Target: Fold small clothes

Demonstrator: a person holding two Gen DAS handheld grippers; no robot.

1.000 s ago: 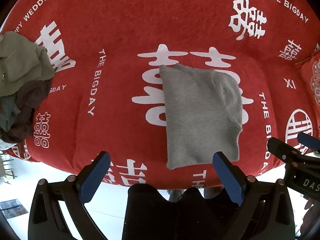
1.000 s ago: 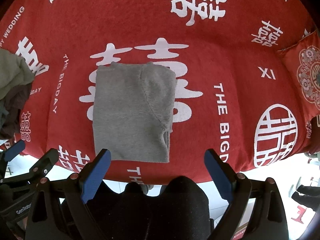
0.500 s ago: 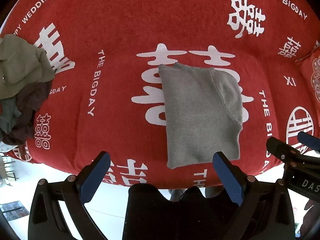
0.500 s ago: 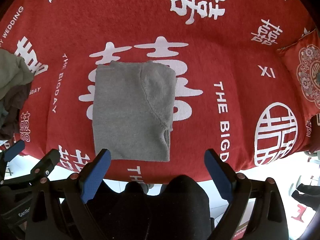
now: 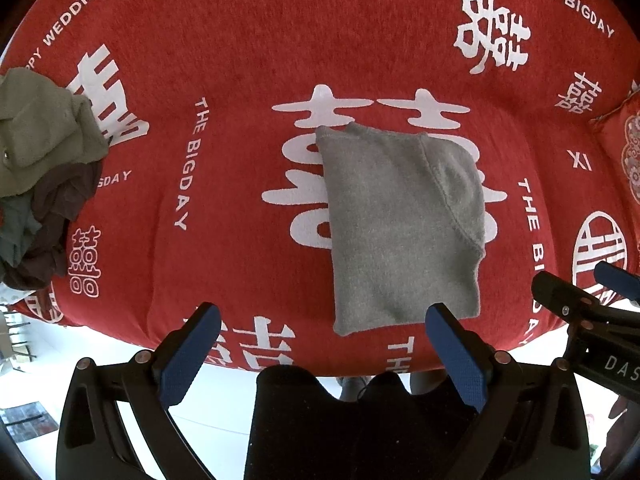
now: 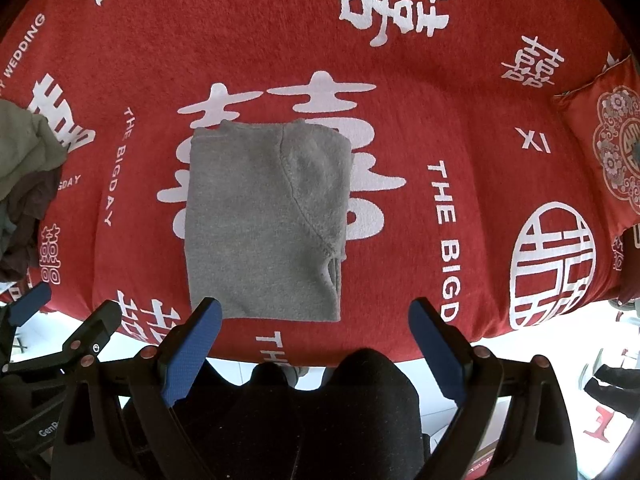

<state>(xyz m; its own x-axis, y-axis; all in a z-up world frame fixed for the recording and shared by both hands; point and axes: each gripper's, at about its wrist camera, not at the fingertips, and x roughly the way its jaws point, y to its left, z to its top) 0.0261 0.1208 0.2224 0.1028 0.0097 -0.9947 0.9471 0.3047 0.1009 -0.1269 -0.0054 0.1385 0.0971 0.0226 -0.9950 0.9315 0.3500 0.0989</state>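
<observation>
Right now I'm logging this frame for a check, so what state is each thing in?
grey garment: folded into a flat rectangle on the cloth, not held.
pile of clothes: crumpled, unfolded, at the left edge.
red cloth: spread over the surface.
left gripper: open, empty.
right gripper: open, empty.
</observation>
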